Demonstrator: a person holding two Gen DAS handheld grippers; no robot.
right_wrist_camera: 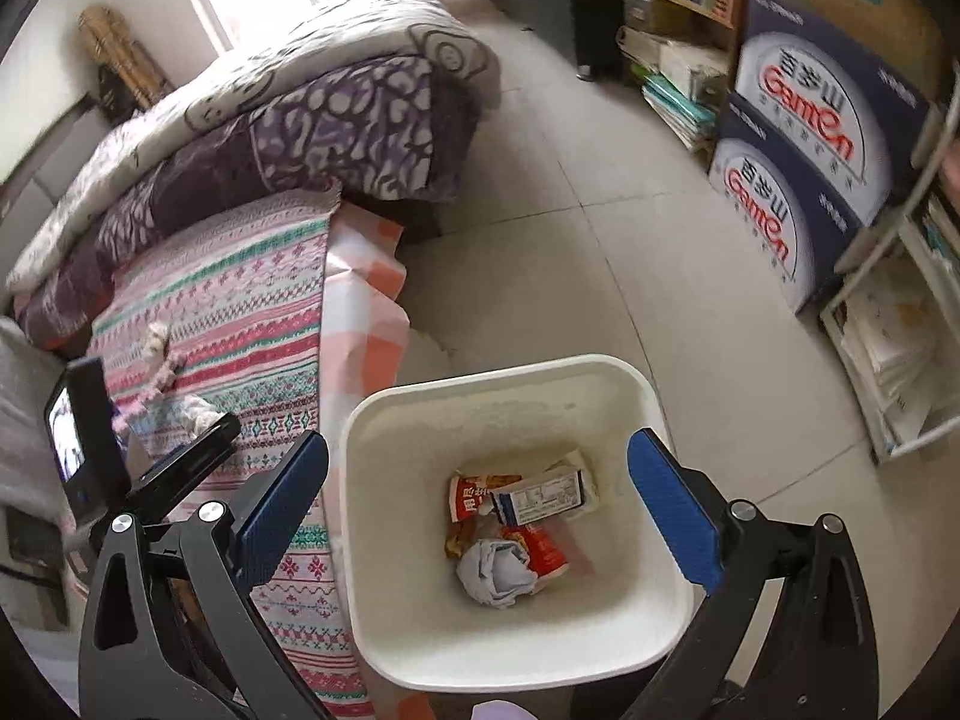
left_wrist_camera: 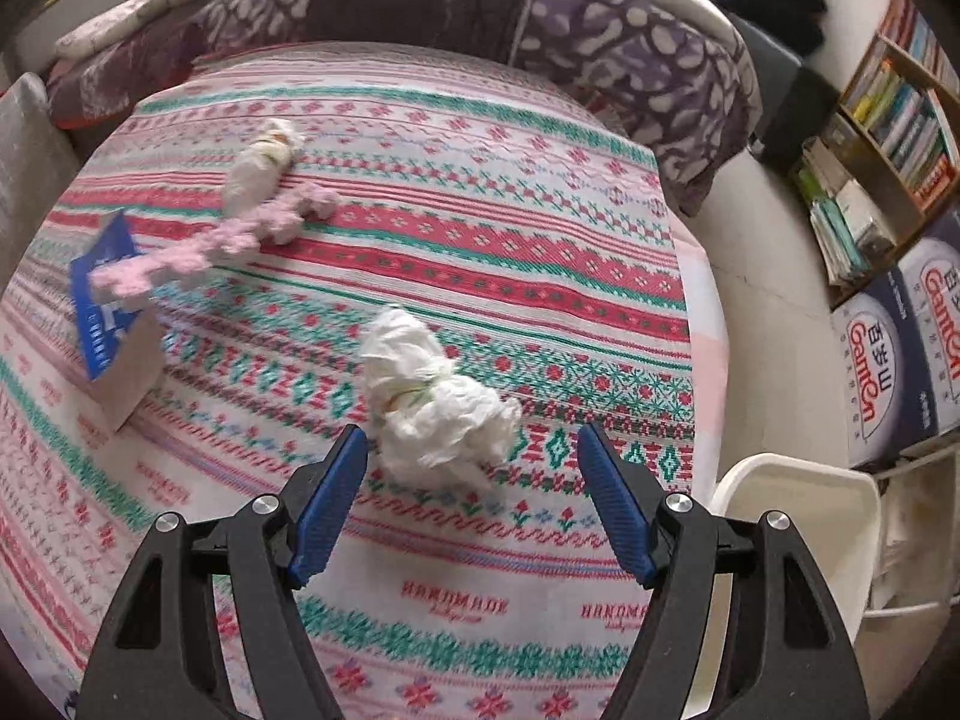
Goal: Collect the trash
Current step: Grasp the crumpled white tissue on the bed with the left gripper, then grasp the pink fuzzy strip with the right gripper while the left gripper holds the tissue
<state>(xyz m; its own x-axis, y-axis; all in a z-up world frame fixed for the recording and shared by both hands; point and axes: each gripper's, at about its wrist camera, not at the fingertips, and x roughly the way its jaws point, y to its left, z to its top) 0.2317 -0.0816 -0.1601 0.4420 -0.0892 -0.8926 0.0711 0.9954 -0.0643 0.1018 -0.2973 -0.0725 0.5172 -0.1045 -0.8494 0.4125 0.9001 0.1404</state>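
Over the bed (left_wrist_camera: pixel 540 252), the left gripper (left_wrist_camera: pixel 474 450) hangs spread apart before a crumpled tissue (left_wrist_camera: pixel 432 402); the right gripper (right_wrist_camera: pixel 480 468), also apart, hovers above the bin (right_wrist_camera: pixel 654 408).

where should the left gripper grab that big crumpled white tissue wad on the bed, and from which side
Grip the crumpled tissue wad across its bulging lower lump, the end nearest the left gripper. Come straight down from above and just behind it: the open fingers already straddle that end, and the wad lies loose on the bedspread with nothing touching it. Being soft, it should likely compress, so close fully.
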